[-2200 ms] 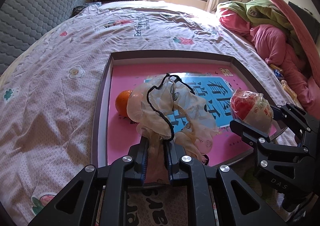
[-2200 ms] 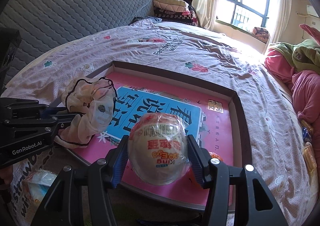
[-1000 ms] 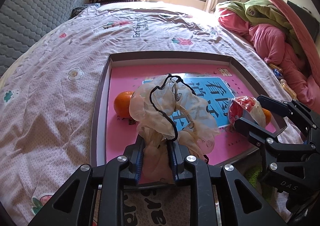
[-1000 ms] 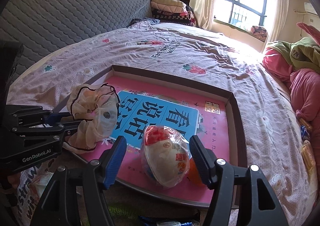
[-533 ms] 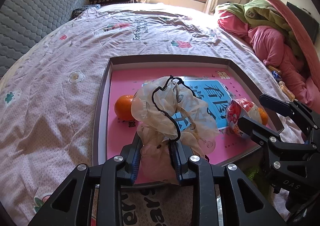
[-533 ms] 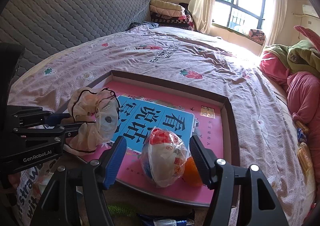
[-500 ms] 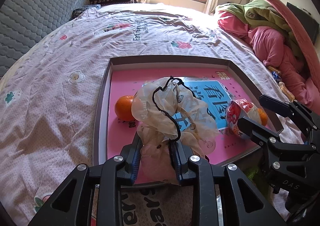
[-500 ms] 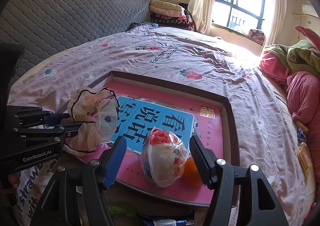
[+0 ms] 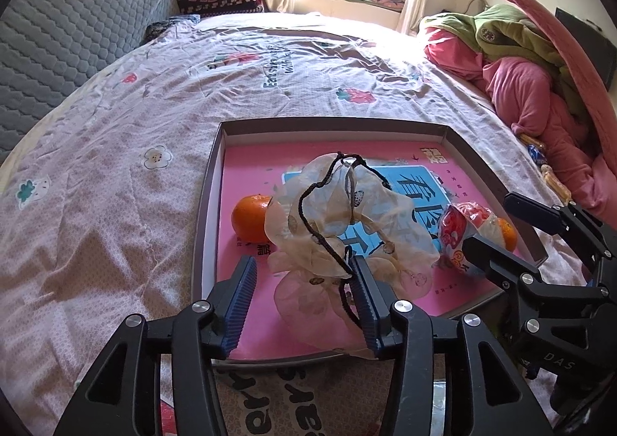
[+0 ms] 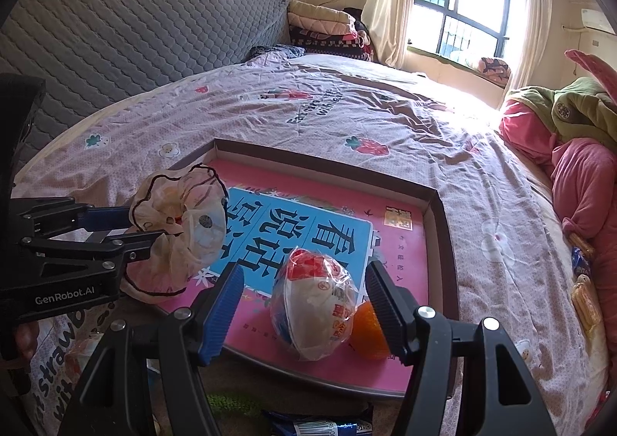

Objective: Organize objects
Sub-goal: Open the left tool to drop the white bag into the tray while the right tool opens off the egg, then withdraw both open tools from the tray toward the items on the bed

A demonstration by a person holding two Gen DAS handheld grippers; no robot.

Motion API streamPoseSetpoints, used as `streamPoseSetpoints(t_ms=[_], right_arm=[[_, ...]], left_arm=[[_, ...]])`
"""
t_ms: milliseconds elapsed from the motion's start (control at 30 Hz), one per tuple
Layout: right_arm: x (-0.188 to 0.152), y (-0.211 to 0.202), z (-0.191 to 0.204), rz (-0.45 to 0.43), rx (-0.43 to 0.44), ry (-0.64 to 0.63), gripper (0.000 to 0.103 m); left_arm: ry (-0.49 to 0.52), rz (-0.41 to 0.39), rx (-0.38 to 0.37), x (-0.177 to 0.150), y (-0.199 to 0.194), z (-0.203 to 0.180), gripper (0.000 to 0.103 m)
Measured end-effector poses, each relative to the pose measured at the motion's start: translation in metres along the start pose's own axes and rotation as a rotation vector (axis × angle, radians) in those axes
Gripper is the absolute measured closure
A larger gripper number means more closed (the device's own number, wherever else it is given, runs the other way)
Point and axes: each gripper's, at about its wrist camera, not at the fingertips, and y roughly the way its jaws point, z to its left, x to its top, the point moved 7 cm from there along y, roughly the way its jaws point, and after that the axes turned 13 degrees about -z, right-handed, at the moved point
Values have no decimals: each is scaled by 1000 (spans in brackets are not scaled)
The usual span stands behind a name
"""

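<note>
A shallow box lid with a pink printed floor and dark rim (image 9: 210,204) lies on the bed. My left gripper (image 9: 302,293) is open; a cream sheer scrunchie with black trim (image 9: 347,216) rests in the box between its fingers, also in the right wrist view (image 10: 181,235). My right gripper (image 10: 304,305) is open around a plastic-wrapped instant noodle bowl (image 10: 312,305) lying in the box, also in the left wrist view (image 9: 462,231). One orange (image 9: 250,216) sits left of the scrunchie. Another orange (image 10: 368,332) touches the bowl.
The bed has a pink floral sheet (image 9: 115,150) and a grey quilted headboard (image 10: 115,35). Pink and green bedding (image 9: 532,81) is piled at the right. Small snack packets (image 10: 582,281) lie by the bed's right edge. A printed bag (image 9: 277,405) lies below the box.
My left gripper opened and let go of the scrunchie, which now rests in the box. Earlier my right gripper let the noodle bowl down in the box and stayed open.
</note>
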Motion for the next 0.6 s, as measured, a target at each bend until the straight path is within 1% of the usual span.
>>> streamPoseSetpoints(t_ms=[133, 233, 400, 600], right_arm=[[0, -1, -1, -4, -2, 1, 38], [0, -1, -1, -5, -2, 2, 38], [0, -2, 0, -3, 0, 1, 38], [-2, -1, 1, 5, 6, -1, 38]], left_arm=[[-13, -12, 6, 3, -2, 3, 47], [-11, -15, 39, 3, -1, 8, 42], [11, -7, 70, 1, 3, 11, 41], [17, 11, 74, -4, 6, 10, 41]])
